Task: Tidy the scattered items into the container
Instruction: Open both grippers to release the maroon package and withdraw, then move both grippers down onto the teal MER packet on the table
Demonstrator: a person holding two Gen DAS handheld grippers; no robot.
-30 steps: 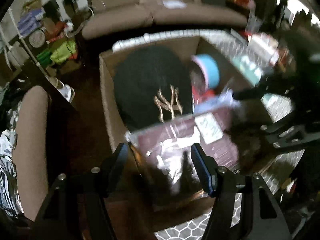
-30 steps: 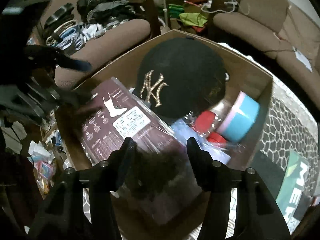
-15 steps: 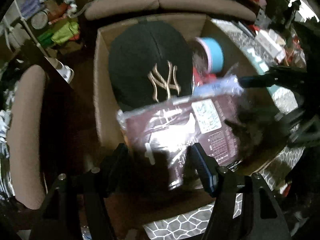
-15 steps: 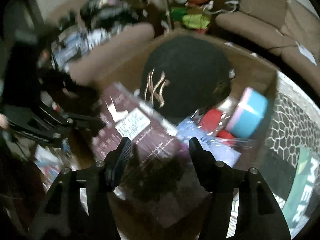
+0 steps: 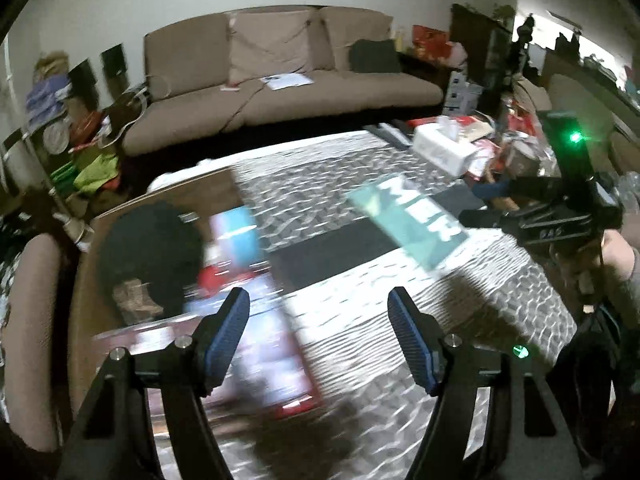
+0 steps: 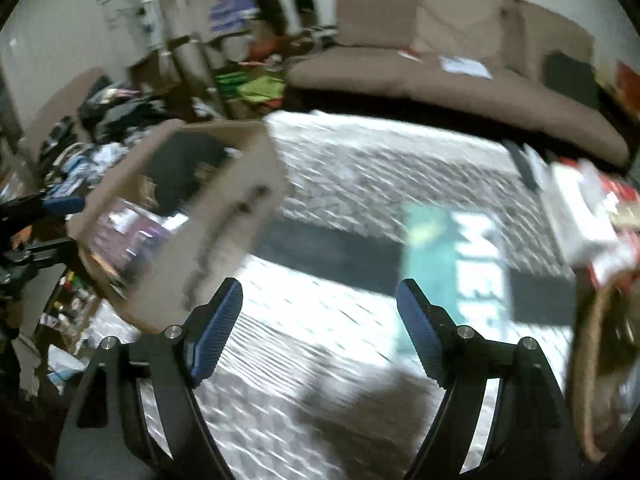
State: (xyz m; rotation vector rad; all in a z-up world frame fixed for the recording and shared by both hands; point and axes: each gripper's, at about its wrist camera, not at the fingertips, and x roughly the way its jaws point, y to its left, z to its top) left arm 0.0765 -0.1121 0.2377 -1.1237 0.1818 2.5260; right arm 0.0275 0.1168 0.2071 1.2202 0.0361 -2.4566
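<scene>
A cardboard box [image 5: 86,280] stands at the left of the patterned table; it also shows in the right wrist view [image 6: 224,216]. In it lie a black cap [image 5: 152,240], a blue and pink tape roll [image 5: 236,236] and a maroon plastic packet [image 5: 272,360]. A teal card [image 5: 412,220] with white letters lies flat on the table, also in the right wrist view [image 6: 452,264]. My left gripper [image 5: 318,336] is open and empty, above the table beside the box. My right gripper [image 6: 318,328] is open and empty, above the table right of the box.
A black mat [image 5: 332,252] lies under the teal card. A white tissue box [image 5: 444,148] and red clutter [image 5: 516,148] fill the far right of the table. A wicker basket [image 6: 600,360] sits at the right edge. A brown sofa [image 5: 280,80] stands behind.
Both grippers have pulled up and away from the box and now look across the table. The maroon packet stays in the box. Both grippers stand wider open.
</scene>
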